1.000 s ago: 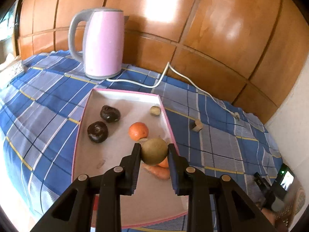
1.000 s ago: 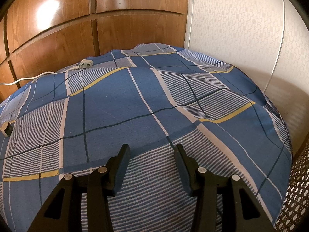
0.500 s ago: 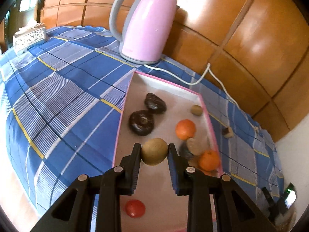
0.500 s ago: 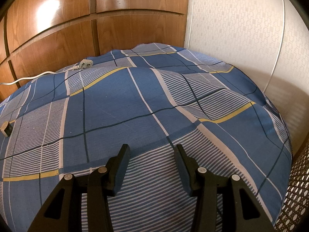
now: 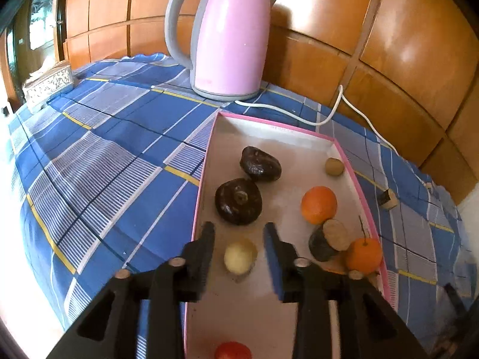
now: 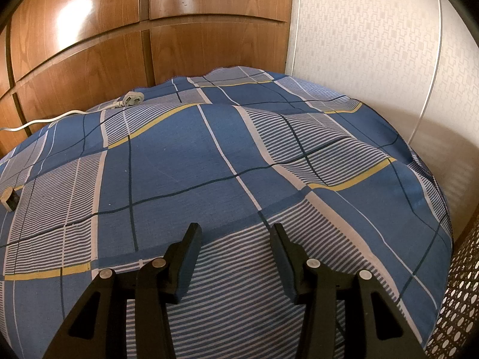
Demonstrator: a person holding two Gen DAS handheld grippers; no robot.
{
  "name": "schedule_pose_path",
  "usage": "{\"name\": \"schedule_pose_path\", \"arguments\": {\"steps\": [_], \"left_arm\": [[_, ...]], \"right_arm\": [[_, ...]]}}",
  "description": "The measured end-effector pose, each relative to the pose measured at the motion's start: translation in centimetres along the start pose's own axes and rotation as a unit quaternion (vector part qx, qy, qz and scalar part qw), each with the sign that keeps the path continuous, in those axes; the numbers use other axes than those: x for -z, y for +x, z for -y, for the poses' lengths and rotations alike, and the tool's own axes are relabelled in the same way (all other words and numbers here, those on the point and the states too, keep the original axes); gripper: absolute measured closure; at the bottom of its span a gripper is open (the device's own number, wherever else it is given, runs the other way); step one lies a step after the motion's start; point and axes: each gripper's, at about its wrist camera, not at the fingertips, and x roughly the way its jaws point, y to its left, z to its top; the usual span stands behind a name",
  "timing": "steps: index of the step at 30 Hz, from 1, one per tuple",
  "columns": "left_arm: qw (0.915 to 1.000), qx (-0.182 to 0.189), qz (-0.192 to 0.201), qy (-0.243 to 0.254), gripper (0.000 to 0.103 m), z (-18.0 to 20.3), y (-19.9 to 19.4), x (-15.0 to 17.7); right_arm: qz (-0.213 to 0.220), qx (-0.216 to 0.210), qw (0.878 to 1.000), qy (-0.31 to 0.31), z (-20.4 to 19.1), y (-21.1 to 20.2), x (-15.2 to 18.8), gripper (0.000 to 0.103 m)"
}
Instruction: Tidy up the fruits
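Observation:
A pink-rimmed tray lies on the blue checked cloth. My left gripper hovers over its near left part, jaws opening. A pale round fruit lies on the tray floor between the fingers, clear of both pads. Farther in are two dark fruits, two oranges, a small tan fruit, a cut dark piece and a red fruit at the bottom edge. My right gripper stands open over bare cloth, holding nothing.
A pink kettle stands behind the tray, its white cord running right along the wooden wall. A patterned box sits far left. A small block lies right of the tray. The plug rests on the cloth.
My left gripper carried the round fruit leftward and down over the tray, then spread its jaws; the fruit now lies on the tray. The right gripper has not moved.

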Motion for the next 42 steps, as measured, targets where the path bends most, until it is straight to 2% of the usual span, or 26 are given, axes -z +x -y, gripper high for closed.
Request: {"name": "schedule_pose_path", "arguments": {"steps": [3, 6, 8, 19, 42], "left_arm": [[0.9999, -0.005, 0.007, -0.013, 0.062, -0.3, -0.6, 0.1], [0.9992, -0.026, 0.014, -0.027, 0.061, -0.8, -1.5, 0.4], [0.9982, -0.04, 0.019, -0.04, 0.054, -1.5, -2.2, 0.9], [0.9957, -0.056, 0.023, -0.071, 0.039, -3.5, -4.8, 3.7], [0.996, -0.04, 0.01, -0.079, 0.034, -3.8, -4.5, 4.8]], "right_arm": [[0.0, 0.0, 1.0, -0.001, 0.0, 0.0, 0.0, 0.055], [0.0, 0.0, 1.0, -0.001, 0.0, 0.0, 0.0, 0.055], [0.0, 0.0, 1.0, 0.0, 0.0, 0.0, 0.0, 0.055], [0.0, 0.001, 1.0, -0.001, 0.0, 0.0, 0.0, 0.055], [-0.001, 0.005, 1.0, -0.009, 0.1, 0.0, 0.2, 0.055]]}}
